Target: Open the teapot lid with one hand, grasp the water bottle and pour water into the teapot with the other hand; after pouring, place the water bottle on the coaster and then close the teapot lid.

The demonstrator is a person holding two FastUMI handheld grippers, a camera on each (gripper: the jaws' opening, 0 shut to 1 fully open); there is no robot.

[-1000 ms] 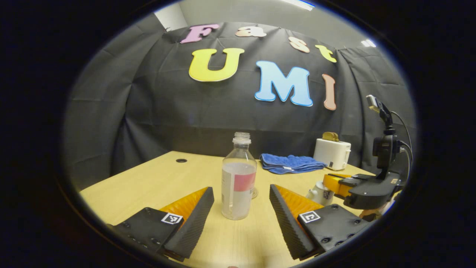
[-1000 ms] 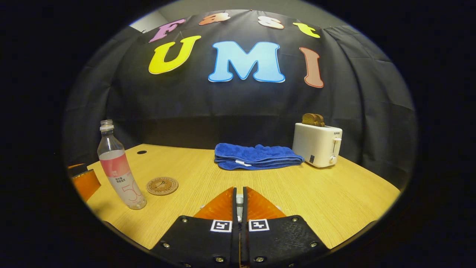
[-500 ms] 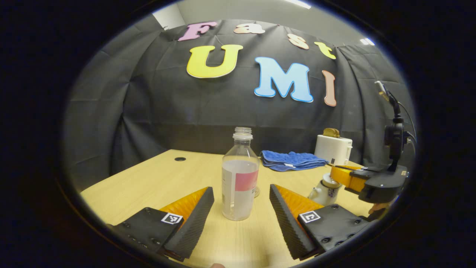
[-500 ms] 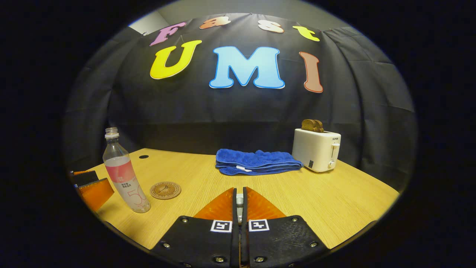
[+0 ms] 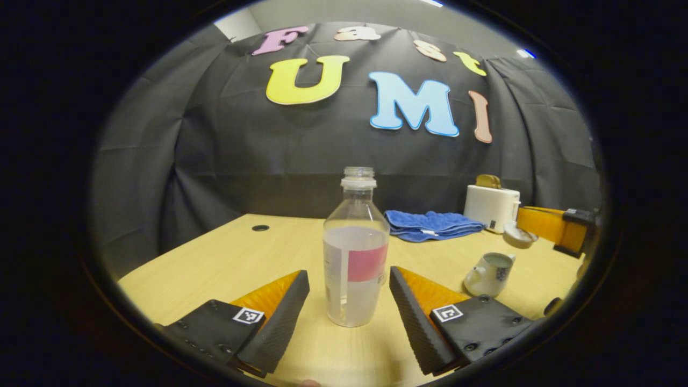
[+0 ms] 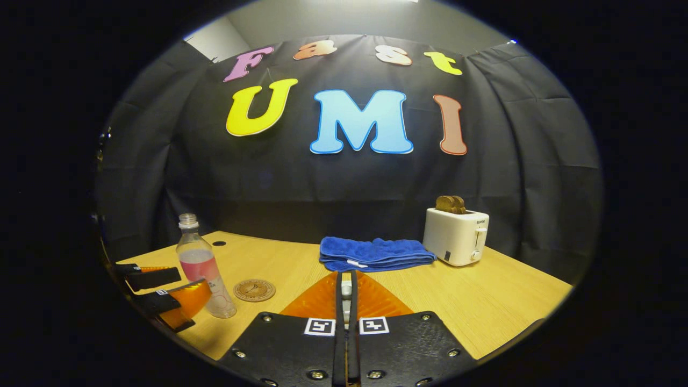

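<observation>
A clear uncapped water bottle [image 5: 356, 252] with a pink label, about half full, stands upright between the fingers of my open left gripper [image 5: 349, 273]; whether the pads touch it I cannot tell. A small white teapot [image 5: 488, 274] sits to its right with its mouth uncovered. Its lid [image 5: 518, 235] hangs above and to the right of it, in the other gripper's fingertips. In the right gripper view my right gripper [image 6: 346, 279] is shut on the lid's pale knob [image 6: 346, 290]. The bottle [image 6: 205, 269] stands at the left, beside a round cork coaster [image 6: 254, 290] and the left gripper [image 6: 164, 293].
A folded blue towel [image 6: 373, 253] and a white toaster [image 6: 456, 235] with toast in it stand at the back of the wooden table [image 6: 484, 301]. A small round hole [image 5: 260, 228] marks the table's far left. The black cloth wall runs close behind.
My right gripper has lifted the lid off the teapot and carried it up and to the right. My left gripper has moved forward, so the bottle sits deeper between its fingers.
</observation>
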